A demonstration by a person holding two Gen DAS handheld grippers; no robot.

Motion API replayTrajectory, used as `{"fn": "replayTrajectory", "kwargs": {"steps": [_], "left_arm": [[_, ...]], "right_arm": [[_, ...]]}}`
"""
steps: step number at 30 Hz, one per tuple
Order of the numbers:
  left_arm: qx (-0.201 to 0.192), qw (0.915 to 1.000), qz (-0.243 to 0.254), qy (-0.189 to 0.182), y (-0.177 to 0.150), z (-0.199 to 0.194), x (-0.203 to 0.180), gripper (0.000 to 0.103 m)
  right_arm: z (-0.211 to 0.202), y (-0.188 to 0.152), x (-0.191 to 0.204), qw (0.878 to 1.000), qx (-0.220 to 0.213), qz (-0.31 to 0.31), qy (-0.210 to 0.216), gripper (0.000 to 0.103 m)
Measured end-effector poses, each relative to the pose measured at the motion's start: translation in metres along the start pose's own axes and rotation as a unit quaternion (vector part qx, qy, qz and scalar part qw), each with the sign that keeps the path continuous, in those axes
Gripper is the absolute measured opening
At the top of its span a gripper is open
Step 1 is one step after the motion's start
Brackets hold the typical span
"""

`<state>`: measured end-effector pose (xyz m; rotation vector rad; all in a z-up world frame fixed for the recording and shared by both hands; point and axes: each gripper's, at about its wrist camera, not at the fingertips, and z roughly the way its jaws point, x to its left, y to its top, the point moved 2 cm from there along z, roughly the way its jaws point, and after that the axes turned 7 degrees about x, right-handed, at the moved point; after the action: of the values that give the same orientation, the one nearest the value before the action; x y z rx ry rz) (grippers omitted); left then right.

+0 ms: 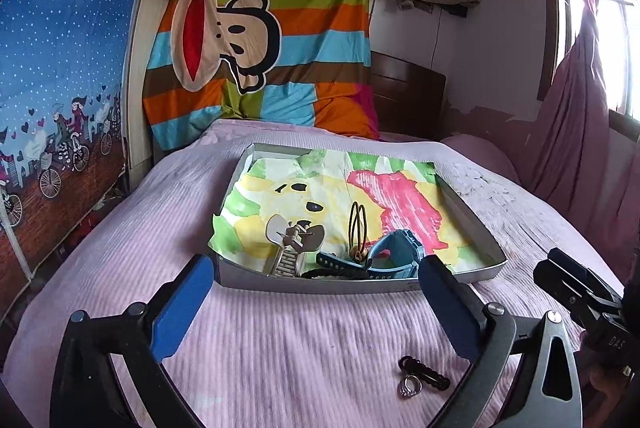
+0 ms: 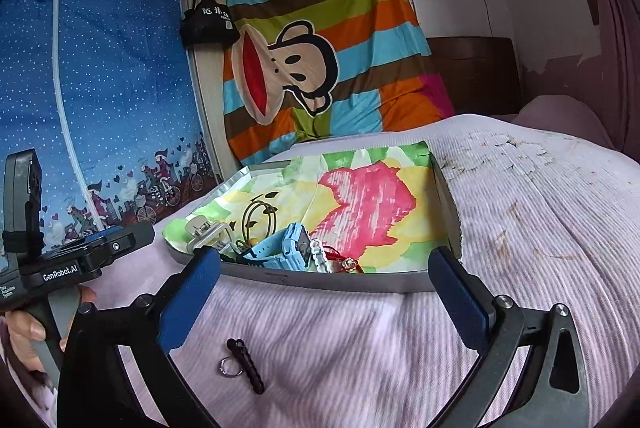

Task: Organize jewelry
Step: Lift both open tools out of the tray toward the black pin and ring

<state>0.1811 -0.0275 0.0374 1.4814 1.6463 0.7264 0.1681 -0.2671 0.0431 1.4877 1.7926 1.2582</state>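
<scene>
On the bed (image 1: 280,348), a ring (image 1: 410,386) is left outside the tray (image 1: 320,286).
Both jaws are held wide open, empty; the tray lies at twelve o'clock, for collecting.

Both wrist cameras sit low over the bed (image 1: 280,328), facing the tray's (image 1: 320,286) near edge; the 2 views share it.
</scene>
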Motion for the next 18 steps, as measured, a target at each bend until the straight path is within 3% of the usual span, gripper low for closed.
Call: {"fn": "replayTrajectory", "kwargs": {"steps": [8, 18], "left_arm": [[-0.029, 0.9991, 0.032, 0.003, -0.019, -0.028, -0.008, 0.103], [-0.018, 0.9981, 0.058, 0.001, -0.042, -0.036, -0.008, 0.103]], "right_arm": [[-0.022, -0.010, 0.011, 1.000, -0.007, -0.015, -0.002, 0.102], [-0.026, -0.029, 0.012, 0.999, 0.018, -0.033, 0.002, 0.102]]}}
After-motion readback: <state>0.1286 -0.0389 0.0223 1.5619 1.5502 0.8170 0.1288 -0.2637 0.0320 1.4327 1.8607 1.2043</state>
